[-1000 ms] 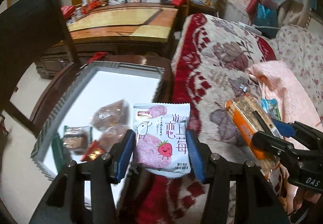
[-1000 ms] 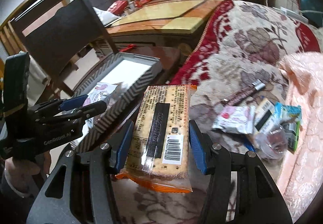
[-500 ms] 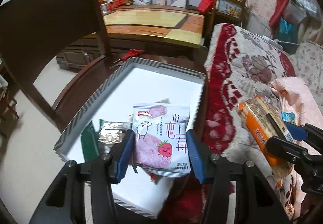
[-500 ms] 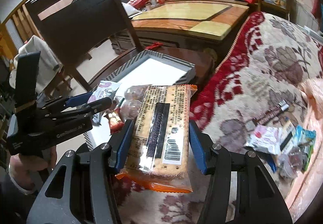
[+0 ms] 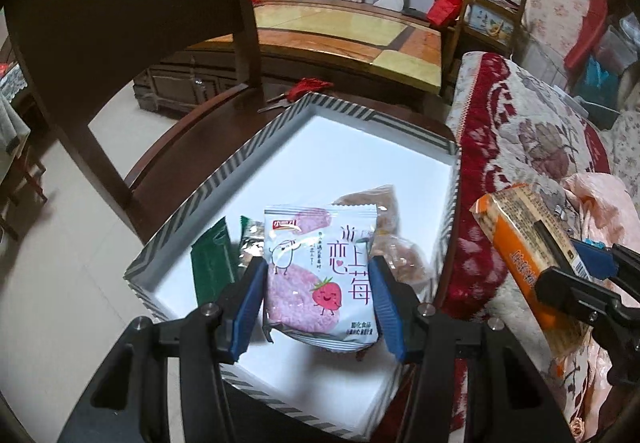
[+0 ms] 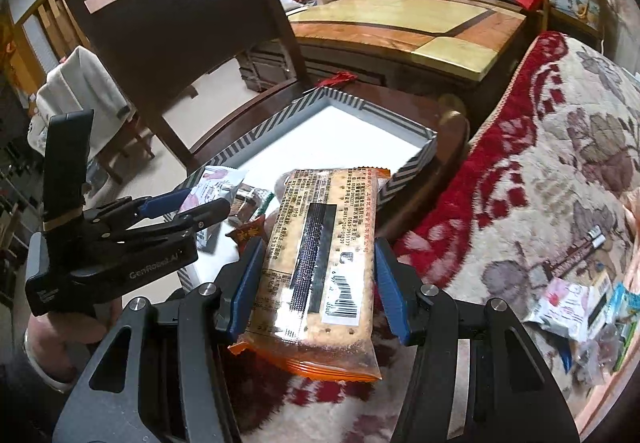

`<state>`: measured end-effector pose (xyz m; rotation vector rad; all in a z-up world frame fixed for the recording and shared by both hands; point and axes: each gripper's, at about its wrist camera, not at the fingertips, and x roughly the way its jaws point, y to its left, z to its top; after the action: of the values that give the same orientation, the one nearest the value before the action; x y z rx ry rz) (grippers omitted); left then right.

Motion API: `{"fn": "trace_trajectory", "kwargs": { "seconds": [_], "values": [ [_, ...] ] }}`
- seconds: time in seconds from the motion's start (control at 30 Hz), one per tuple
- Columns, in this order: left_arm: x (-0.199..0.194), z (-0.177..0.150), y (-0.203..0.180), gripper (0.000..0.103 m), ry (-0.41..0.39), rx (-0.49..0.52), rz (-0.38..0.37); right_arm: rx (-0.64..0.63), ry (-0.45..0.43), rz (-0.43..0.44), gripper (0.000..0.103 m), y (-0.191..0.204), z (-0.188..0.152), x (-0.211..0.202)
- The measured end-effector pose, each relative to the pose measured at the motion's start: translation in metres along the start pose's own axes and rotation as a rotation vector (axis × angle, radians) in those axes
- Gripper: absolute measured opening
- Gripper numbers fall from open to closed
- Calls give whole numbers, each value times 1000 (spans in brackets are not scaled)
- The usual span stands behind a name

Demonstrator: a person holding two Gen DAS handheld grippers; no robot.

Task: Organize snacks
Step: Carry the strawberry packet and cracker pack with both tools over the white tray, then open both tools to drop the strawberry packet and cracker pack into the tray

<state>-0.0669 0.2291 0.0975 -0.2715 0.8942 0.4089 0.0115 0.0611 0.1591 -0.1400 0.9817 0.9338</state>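
Partway through, I judge. My left gripper (image 5: 318, 283) is clamped on a strawberry snack packet (image 5: 320, 275), hanging over the striped box (image 5: 224, 179) on the chair seat; a few snacks already lie inside, a green sachet (image 5: 210, 267) among them. My right gripper (image 6: 318, 275) is clamped on an orange cracker pack (image 6: 320, 259) beside the box edge. A pile of loose snacks (image 6: 580, 307) waits on the floral blanket (image 6: 560, 163).

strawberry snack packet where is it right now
The strawberry snack packet is clamped in the left gripper, held over the near end of the striped box, above the snacks already inside.
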Motion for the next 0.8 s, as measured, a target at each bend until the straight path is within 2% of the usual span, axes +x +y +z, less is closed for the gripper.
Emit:
{"fn": "trace_trajectory", "kwargs": {
  "seconds": [0.8],
  "values": [
    [25, 2, 23, 55, 38, -46, 36, -13, 69, 30, 54, 15, 26, 61]
  ]
}}
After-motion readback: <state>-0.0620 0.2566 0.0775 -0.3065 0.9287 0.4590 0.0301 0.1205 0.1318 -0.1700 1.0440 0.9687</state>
